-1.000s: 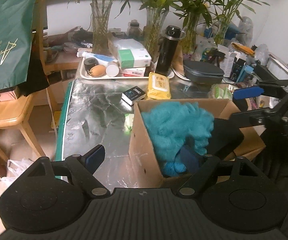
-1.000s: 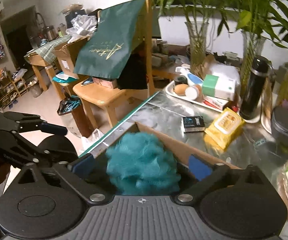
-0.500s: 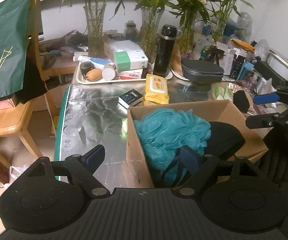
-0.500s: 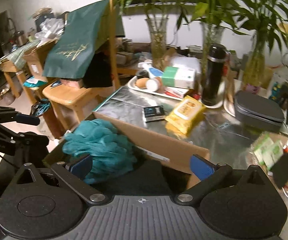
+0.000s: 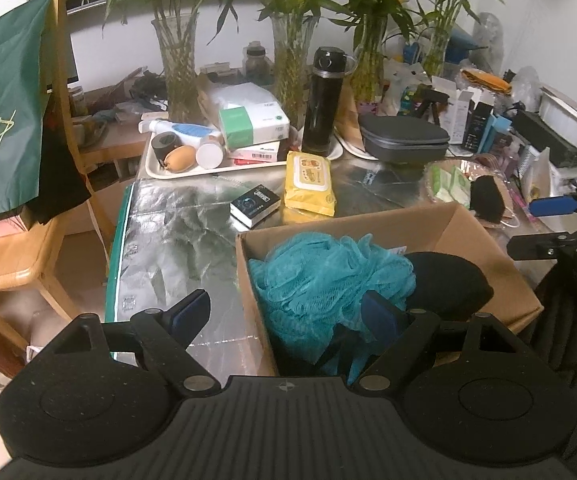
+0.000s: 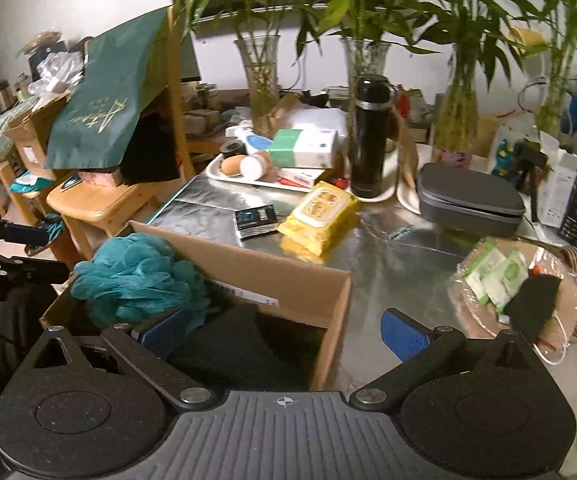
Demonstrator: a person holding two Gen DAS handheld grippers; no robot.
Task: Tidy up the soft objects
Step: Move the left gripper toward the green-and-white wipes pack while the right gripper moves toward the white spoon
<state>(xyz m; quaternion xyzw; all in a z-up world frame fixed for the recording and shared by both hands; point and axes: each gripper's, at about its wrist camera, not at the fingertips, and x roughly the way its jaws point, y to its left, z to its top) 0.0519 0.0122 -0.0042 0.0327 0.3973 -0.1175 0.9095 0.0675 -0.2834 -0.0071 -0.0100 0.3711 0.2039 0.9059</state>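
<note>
A cardboard box stands on the foil-covered table. In it lie a teal mesh bath pouf and a black soft item. My left gripper is open and empty, straddling the box's near left wall. My right gripper is open and empty, straddling the box's right wall; the pouf and black item show below it. A black sponge lies on a plate at the right.
A yellow wipes pack, a small black box, a tray of toiletries, a black flask, a grey case and vases stand behind the box. A wooden chair is at the left.
The right gripper let go of the teal pouf, which now lies in the box, and drew back to the right. The left gripper pulled back and rose a little.
</note>
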